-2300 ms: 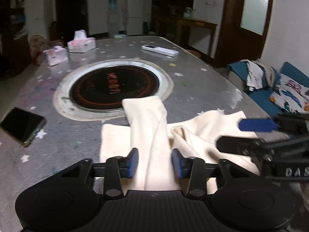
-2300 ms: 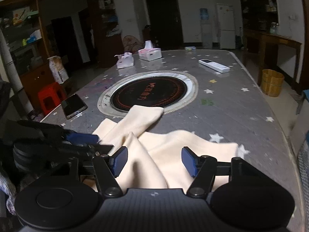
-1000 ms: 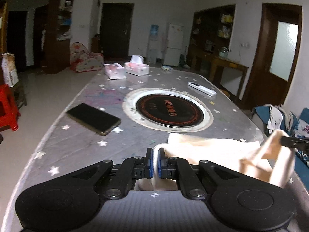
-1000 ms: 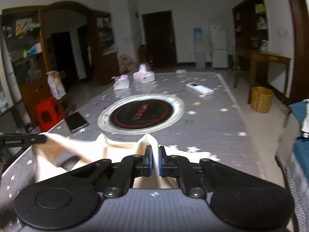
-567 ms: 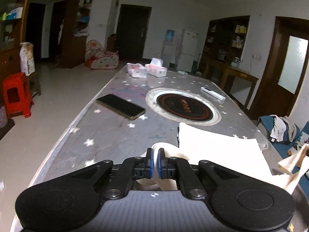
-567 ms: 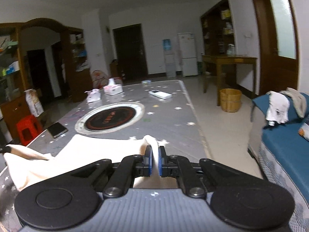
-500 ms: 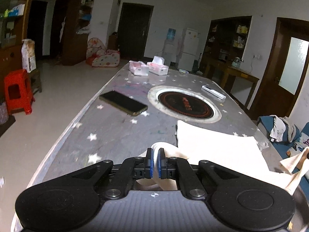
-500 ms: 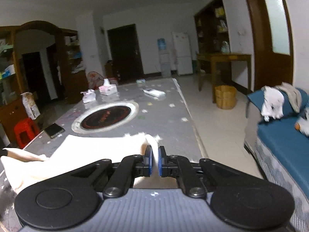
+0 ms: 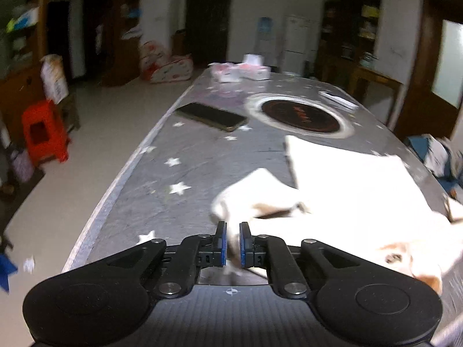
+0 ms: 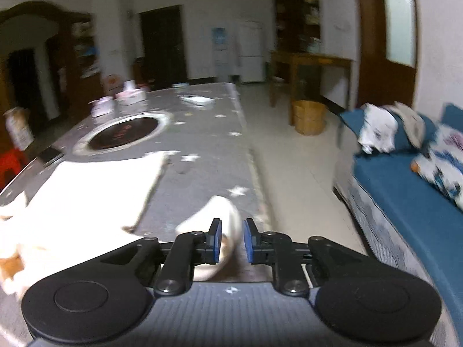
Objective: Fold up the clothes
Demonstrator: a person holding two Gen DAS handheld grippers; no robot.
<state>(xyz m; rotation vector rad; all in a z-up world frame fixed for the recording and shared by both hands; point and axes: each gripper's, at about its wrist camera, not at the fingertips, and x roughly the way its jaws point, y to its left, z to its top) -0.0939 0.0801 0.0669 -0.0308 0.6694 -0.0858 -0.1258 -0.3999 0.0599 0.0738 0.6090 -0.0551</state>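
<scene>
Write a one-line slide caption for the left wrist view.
Left claw opening around a corner of the cream garment spread on the star-patterned table, phone and round cooktop beyond.

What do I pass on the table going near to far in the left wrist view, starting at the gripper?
Left gripper, jaws opening with a fold of cloth between them → cream garment → phone → round black hob → tissue boxes at the far end.

Motion blur smears the cream garment and far shelves.
</scene>
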